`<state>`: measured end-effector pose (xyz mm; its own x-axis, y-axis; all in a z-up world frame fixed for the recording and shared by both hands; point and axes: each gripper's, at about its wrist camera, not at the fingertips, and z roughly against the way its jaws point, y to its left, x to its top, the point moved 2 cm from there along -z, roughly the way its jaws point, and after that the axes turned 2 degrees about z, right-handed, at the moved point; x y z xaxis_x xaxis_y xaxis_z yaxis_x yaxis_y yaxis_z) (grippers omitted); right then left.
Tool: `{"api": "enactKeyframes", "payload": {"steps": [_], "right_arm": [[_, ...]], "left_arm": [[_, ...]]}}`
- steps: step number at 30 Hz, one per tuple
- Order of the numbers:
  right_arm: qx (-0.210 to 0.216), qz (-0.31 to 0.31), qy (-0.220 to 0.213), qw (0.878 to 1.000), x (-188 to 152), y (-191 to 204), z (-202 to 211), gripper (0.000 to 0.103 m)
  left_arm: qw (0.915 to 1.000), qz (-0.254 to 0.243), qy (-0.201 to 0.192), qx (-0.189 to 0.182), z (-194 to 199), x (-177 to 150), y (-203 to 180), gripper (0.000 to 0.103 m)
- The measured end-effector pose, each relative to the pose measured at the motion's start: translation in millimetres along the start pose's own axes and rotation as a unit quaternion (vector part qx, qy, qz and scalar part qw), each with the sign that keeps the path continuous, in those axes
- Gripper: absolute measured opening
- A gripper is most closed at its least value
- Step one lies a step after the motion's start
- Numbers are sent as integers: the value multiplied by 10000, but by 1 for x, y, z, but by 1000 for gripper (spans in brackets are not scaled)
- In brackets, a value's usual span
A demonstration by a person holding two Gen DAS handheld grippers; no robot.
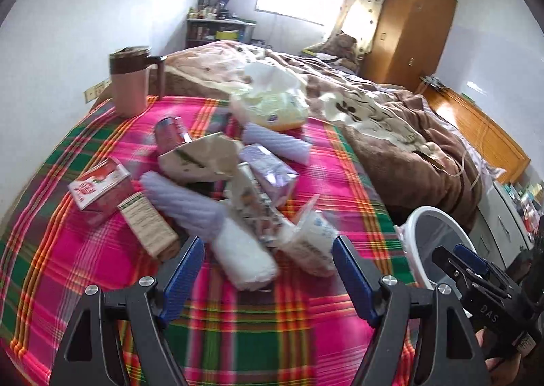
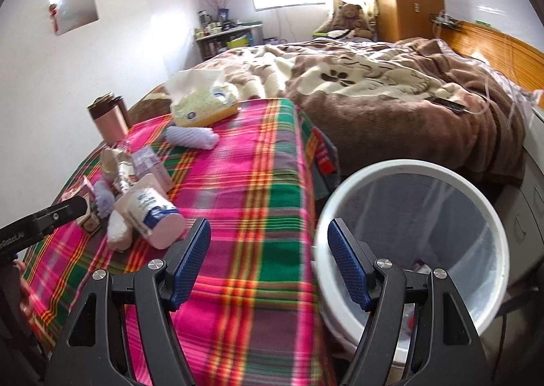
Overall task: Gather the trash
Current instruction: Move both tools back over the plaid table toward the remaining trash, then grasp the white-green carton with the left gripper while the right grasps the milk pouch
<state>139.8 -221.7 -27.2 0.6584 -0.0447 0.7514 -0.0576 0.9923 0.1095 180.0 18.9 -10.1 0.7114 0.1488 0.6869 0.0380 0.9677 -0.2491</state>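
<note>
Wrappers and cartons [image 1: 238, 182] lie mid-table on pink plaid cloth [image 2: 258, 189]; left gripper [image 1: 268, 270] and right gripper [image 2: 268, 260] both gape empty beside round white bin [image 2: 496, 229].

Bench cloth [image 1: 258, 335]: plaid of magenta, green, orange and yellow stripes. Left tongs [image 1: 268, 270] and right tongs [image 2: 268, 267]: black frames, blue textured pads. Trash bin [image 2: 489, 216]: white rim, translucent grey liner. Tissue pack [image 2: 204, 110]: pale yellow with orange base. Mug [image 1: 131, 87]: pink body, brown lid. Foam sleeve [image 1: 187, 206]: lavender, ribbed. Carton [image 1: 98, 192]: red and white. Blanket [image 2: 391, 93]: brown with cream floral pattern.
</note>
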Motion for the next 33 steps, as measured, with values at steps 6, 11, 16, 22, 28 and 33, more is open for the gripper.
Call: {"api": "enactKeyframes", "payload": {"steps": [6, 11, 16, 22, 28, 33], "right_arm": [[393, 347, 171, 9985, 2, 32, -18, 73], [627, 588, 347, 9957, 4, 54, -34, 73], [815, 749, 545, 9924, 7, 71, -50, 73], [909, 935, 706, 9889, 5, 83, -61, 73], [911, 1072, 864, 9863, 8, 90, -74, 73], [925, 1241, 947, 9834, 7, 96, -80, 73]], "left_arm": [[9990, 318, 79, 319, -6, -2, 44, 78], [9972, 557, 179, 470, -12, -4, 76, 78], [9947, 804, 219, 594, -18, -3, 99, 78], [9926, 1011, 395, 541, -36, 2, 112, 78], [9914, 1019, 551, 604, -53, 9, 114, 78], [9910, 936, 735, 617, -67, 9, 109, 78]]}}
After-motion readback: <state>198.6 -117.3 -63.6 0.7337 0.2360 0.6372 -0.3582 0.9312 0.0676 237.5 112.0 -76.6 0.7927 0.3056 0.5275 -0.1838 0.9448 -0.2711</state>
